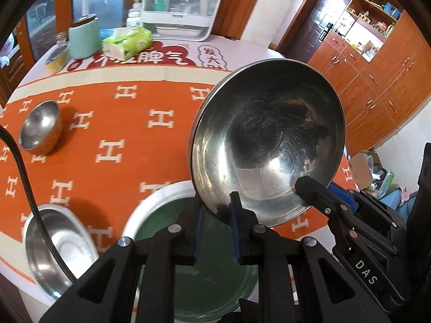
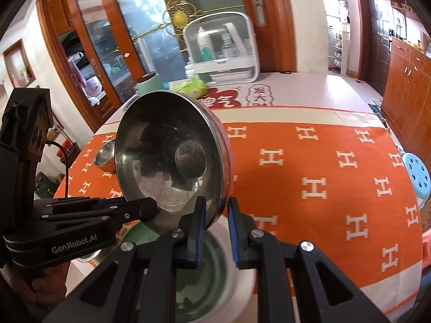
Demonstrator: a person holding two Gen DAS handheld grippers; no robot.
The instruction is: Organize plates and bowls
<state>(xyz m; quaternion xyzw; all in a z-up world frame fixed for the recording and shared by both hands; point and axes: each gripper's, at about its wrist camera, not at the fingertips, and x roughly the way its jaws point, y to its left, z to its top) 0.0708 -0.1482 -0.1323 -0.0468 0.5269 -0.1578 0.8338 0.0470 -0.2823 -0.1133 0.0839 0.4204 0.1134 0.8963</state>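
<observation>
A large steel bowl (image 1: 269, 140) is held in the air above the near edge of the round table (image 1: 167, 45), tipped steeply on its rim so its open mouth faces back toward both cameras and its base points away toward the far edge; being round, it has no long axis. Both grippers pinch its lowest stretch of rim. The left gripper (image 1: 216, 210) has 1 blue-padded finger inside the bowl and 1 outside, closed on the rim; the right gripper (image 2: 216, 207) clamps the same rim just beside it, and appears in the left wrist view as a black claw (image 1: 317, 193) reaching in from the right. Directly below the raised bowl, at the table's near edge, sits a white-rimmed green plate (image 1: 215, 277). To its left, also at the near edge, rests a shallow steel dish (image 1: 62, 250), partly crossed by a black cable (image 1: 27, 185). A small steel bowl (image 1: 40, 126) stands upright near the left edge on the orange cloth (image 1: 121, 123). At the far edge are a tissue pack (image 1: 126, 43), a green canister (image 1: 82, 37) and a white storage box (image 1: 183, 5).
</observation>
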